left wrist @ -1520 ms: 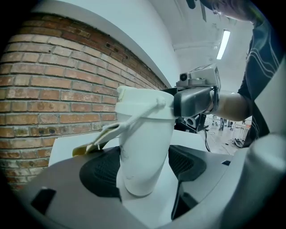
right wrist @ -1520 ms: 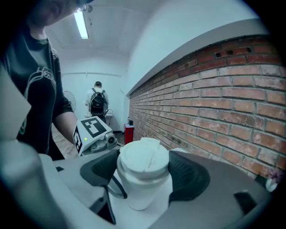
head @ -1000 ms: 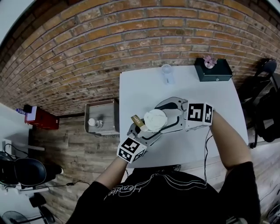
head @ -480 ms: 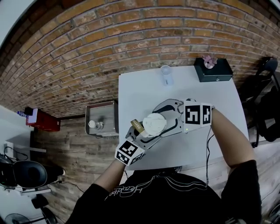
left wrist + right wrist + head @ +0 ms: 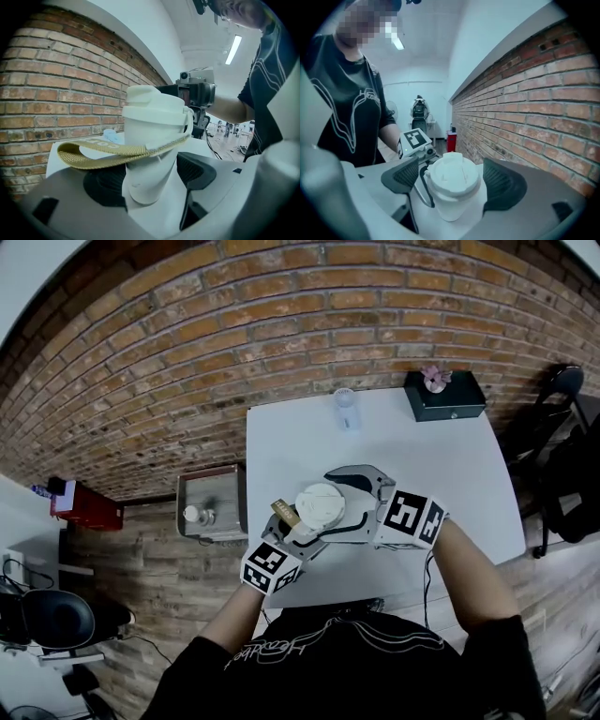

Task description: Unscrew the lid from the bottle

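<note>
My left gripper (image 5: 147,180) is clamped on the lower body of the white bottle (image 5: 143,173). Its two dark pads (image 5: 105,183) press the bottle from either side. The bottle stands upright in that grip, over the white table (image 5: 450,465), on the side nearer me. A tan strap (image 5: 101,152) hangs off the bottle's neck, just under the lid, and loops out to the left of the bottle.

The white lid (image 5: 452,176) sits on top of the bottle, its raised spout cap facing up. My right gripper (image 5: 450,180) reaches in around the bottle at lid height from the opposite side. Its fingers (image 5: 504,185) are spread, one on each side of the lid. A thin gap shows between each pad and the lid's rim, so they straddle it without gripping.

From above, the lid is a pale disc between the two grippers, and my forearms angle in toward the bottle from below.

Beyond the bottle, by the table's far edge, stands a small clear item (image 5: 346,404) that I cannot identify. Past the bottle to the right sits a black box (image 5: 448,397) with a pink flower (image 5: 435,379) on top. A brick wall (image 5: 234,334) runs behind all of it. Left of the bottle, off the table, a grey metal bin (image 5: 214,502) stands on the wooden floor.
</note>
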